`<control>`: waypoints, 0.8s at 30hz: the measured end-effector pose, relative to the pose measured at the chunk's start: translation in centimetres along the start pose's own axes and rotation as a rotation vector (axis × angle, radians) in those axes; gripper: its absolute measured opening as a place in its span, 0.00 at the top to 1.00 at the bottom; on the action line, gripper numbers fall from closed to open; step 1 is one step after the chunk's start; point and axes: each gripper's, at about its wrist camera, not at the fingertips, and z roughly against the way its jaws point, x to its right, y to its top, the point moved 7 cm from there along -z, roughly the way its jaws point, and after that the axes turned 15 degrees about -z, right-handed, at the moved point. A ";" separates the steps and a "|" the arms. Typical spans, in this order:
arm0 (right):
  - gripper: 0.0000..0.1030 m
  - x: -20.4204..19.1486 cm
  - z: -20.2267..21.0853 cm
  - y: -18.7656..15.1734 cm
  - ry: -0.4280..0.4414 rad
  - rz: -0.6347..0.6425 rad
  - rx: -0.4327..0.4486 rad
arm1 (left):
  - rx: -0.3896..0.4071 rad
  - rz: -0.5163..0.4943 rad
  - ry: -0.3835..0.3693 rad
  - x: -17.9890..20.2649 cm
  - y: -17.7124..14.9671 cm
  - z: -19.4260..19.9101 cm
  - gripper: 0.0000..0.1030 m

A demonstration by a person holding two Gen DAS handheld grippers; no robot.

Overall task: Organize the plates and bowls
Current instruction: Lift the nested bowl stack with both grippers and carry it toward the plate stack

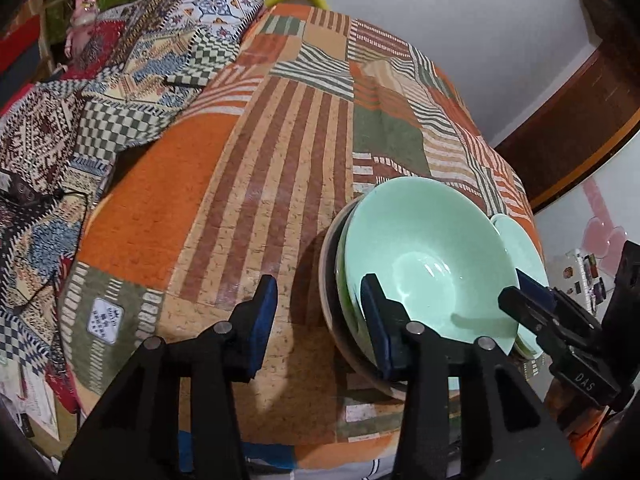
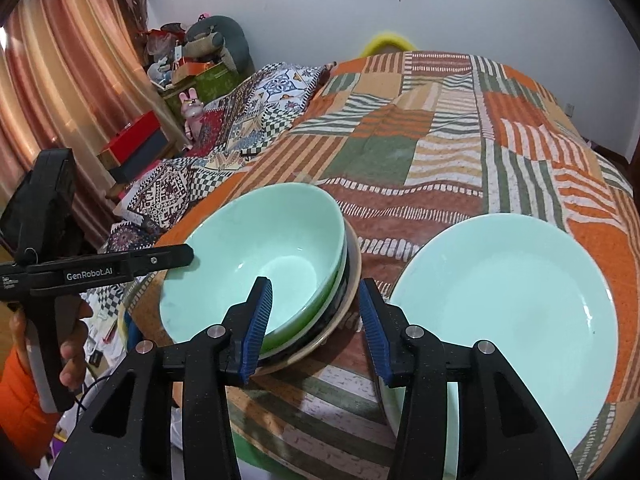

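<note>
Lower left of the right wrist view, left gripper point(image 2: 188, 256) looks pressed together beside the mint bowl point(image 2: 260, 256) stack; right gripper point(image 2: 316, 320), jaws spread, hovers centre. Mint plate point(image 2: 520, 300) lower right; best pinch its near rim squarely.

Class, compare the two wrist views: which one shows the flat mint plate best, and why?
The right wrist view: the mint plate fills its right side, nearly whole, with only its near edge hidden by the right gripper. In the left wrist view only a sliver shows behind the mint bowl.
</note>
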 end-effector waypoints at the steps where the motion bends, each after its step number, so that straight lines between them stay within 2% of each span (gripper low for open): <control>1: 0.55 0.1 -0.1 0.0 0.000 -0.006 -0.002 | -0.004 0.003 -0.008 0.0 0.0 -0.3 0.58; 13: 0.53 0.2 -1.7 -0.4 0.032 -0.054 -0.050 | -0.053 -0.004 -0.067 0.6 -0.2 -2.7 0.59; 14: 0.53 0.2 -1.7 -0.5 0.035 -0.057 -0.054 | -0.055 -0.006 -0.070 0.7 -0.2 -2.8 0.60; 16: 0.53 0.3 -1.9 -0.5 0.042 -0.065 -0.060 | -0.056 -0.015 -0.086 1.2 -0.3 -3.0 0.70; 17: 0.53 0.3 -1.9 -0.6 0.045 -0.068 -0.063 | -0.059 -0.023 -0.092 1.5 -0.3 -3.1 0.70; 20: 0.55 0.4 -1.9 -0.6 0.035 -0.071 -0.059 | -0.053 -0.055 -0.043 2.0 -0.3 -2.8 0.70; 24: 0.58 0.7 -1.8 -0.6 0.031 -0.089 -0.054 | -0.051 -0.038 -0.047 2.1 -0.3 -2.5 0.70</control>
